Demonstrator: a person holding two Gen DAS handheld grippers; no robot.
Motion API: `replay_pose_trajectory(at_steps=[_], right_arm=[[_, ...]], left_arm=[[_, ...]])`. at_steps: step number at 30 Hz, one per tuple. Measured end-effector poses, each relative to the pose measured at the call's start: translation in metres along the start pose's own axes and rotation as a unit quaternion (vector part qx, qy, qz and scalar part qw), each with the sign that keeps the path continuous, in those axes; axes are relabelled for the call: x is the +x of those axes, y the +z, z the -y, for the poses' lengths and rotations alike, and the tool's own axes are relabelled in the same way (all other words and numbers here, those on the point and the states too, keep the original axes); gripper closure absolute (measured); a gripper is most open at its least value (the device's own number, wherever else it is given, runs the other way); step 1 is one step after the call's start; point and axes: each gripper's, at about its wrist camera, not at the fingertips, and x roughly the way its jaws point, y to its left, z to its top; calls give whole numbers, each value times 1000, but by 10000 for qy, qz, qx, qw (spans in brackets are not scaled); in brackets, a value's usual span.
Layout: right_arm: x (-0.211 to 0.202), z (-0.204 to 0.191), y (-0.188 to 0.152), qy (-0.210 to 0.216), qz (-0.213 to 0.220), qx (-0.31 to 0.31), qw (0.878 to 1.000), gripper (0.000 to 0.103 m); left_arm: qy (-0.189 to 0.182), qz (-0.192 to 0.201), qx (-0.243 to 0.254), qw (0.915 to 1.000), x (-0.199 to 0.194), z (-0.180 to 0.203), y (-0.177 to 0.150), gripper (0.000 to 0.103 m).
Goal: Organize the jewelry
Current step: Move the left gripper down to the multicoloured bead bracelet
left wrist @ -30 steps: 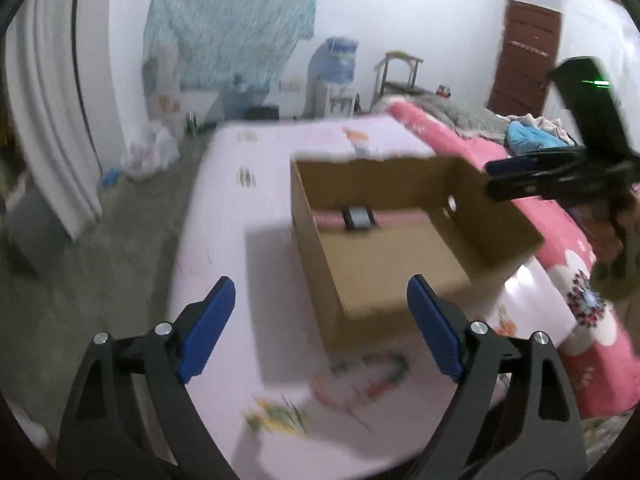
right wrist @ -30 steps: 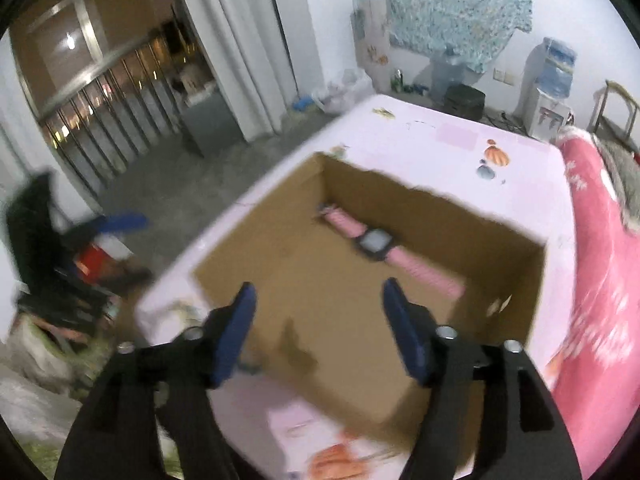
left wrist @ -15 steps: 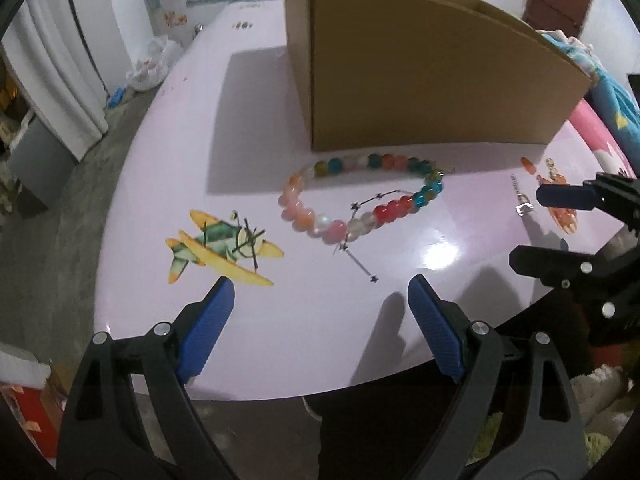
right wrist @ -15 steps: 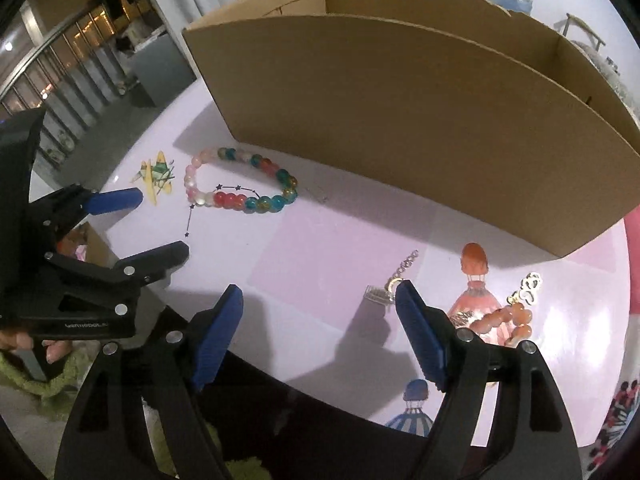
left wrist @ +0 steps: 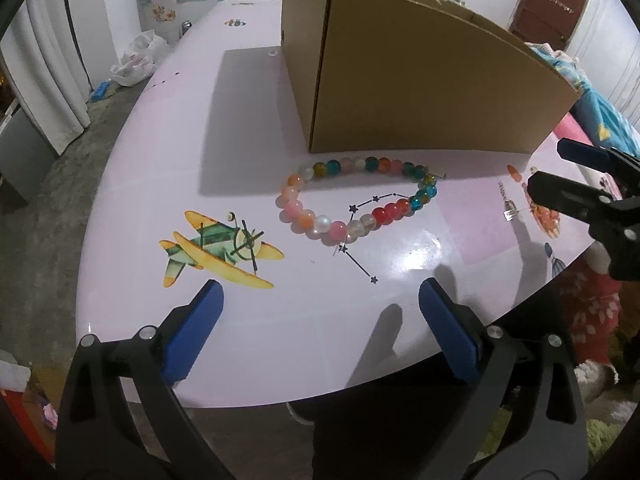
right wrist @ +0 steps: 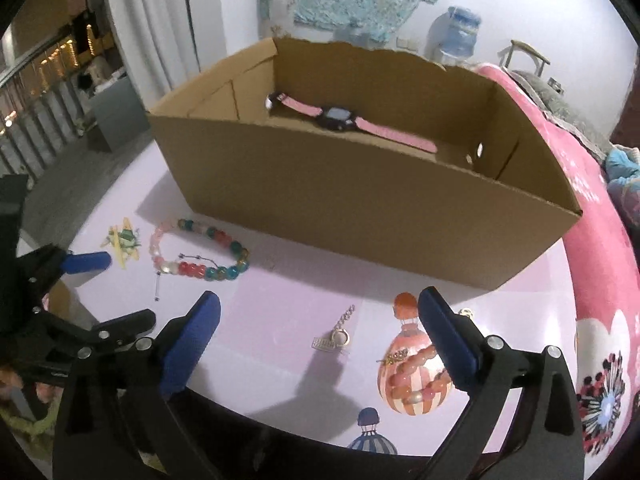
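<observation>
My left gripper [left wrist: 318, 330] and right gripper [right wrist: 318, 334], fingers opening and empty, hover over the multicoloured glass-bead bracelet [left wrist: 356, 200] beside the brown cardboard box [right wrist: 360, 176].

White walls [right wrist: 240, 0], grey floor [left wrist: 52, 208], white curtains [left wrist: 48, 80], brown door [left wrist: 552, 8].

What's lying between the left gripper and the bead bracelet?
Nothing: bare tabletop between the left gripper and bead bracelet, in the left wrist view.

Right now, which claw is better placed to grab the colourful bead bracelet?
Left. The bracelet lies just ahead of the left claw, whose jaws are opening and empty. The right claw faces a small charm.
</observation>
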Motion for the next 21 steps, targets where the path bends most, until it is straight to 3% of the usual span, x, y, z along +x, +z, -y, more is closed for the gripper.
replay_pose_trajectory(at_steps=[6, 13, 18, 21], right_arm=[[-13, 9, 0, 632, 271, 364, 9970, 7], [3, 10, 0, 1584, -27, 1162, 9805, 7], [11, 12, -3, 2066, -144, 1562, 9658, 15], [19, 14, -6, 2240, -312, 1768, 9579, 23]], left_arm=[[-122, 119, -25, 9999, -9, -1, -4, 8], [-200, 669, -143, 9975, -33, -9, -2, 9], [-224, 974, -162, 9949, -45, -16, 6, 9], [-284, 1031, -169, 9941, -46, -20, 12, 18]])
